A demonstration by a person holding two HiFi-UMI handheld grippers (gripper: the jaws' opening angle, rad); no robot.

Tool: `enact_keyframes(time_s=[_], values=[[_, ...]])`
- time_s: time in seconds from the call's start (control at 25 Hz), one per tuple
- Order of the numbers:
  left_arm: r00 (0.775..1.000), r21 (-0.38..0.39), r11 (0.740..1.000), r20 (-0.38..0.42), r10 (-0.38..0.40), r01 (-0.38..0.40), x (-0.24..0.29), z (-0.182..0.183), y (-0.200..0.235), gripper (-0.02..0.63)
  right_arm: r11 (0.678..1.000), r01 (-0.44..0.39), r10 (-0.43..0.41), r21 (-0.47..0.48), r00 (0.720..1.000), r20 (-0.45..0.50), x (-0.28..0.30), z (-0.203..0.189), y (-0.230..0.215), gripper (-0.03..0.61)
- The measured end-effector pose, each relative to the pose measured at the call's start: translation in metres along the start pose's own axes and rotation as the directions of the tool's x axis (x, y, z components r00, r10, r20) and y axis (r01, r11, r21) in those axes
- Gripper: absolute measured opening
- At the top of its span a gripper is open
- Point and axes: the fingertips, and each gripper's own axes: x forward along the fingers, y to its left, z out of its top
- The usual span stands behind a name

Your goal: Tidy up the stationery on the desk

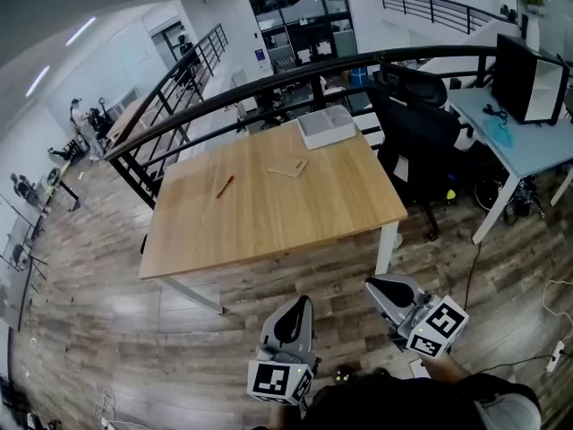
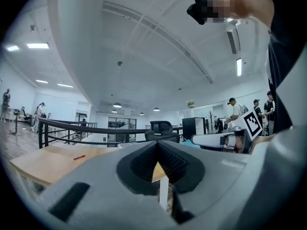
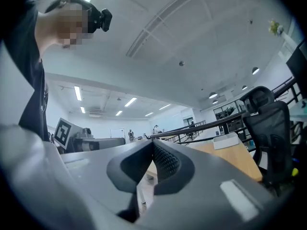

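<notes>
My left claw (image 1: 295, 310) sits low in the head view, just left of centre. Its jaws are pressed together with nothing between them, and its own camera shows the dark pads meeting in a point. It carries one marker cube (image 1: 279, 381). That claw's grey body hides most of the wooden worktop (image 1: 269, 222) from its own camera, leaving only a strip at the left of that frame.

I count three loose things on the worktop, all in its far half and well apart from both claws:
- One red pen (image 1: 225, 185) lies slanted, left of the middle. In the left gripper view it is no more than a thin red sliver.
- One flat tan piece (image 1: 288, 167) lies right of the pen and apart from it. It is too small for me to say what it is.
- One white box (image 1: 327, 125) sits at the far right corner. I cannot make out what is in it.

My right claw (image 1: 387, 289) is lower right of centre, past the near edge of the worktop. It is closed tight and empty, and has one marker cube (image 1: 439, 325) of its own. My dark sleeve (image 1: 394, 406) is cut off by the bottom of the frame.

A black railing (image 1: 224, 97) curves behind the worktop. To the right, one black office chair (image 1: 416, 124) stands just beside it. Further right is a pale blue desk (image 1: 515, 141) with one monitor (image 1: 528, 79) on it, and the frame's right edge cuts this desk off.
</notes>
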Motion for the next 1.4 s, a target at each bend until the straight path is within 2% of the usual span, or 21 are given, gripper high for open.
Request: enact_keyframes(time_s=[0.6, 1.4], values=[[1.000, -0.016, 1.000, 0.003, -0.016, 0.016, 0.000, -0.004, 0.013, -0.002, 0.999, 0.032, -0.032, -0.014, 0.999, -0.005, 0.007, -0.004, 0.001, 0.005], [1.000, -0.023, 1.000, 0.006, 0.003, -0.003, -0.023, -0.010, 0.078, -0.002, 0.999, 0.043, -0.044, -0.033, 0.999, -0.026, 0.061, -0.017, 0.021, 0.005]])
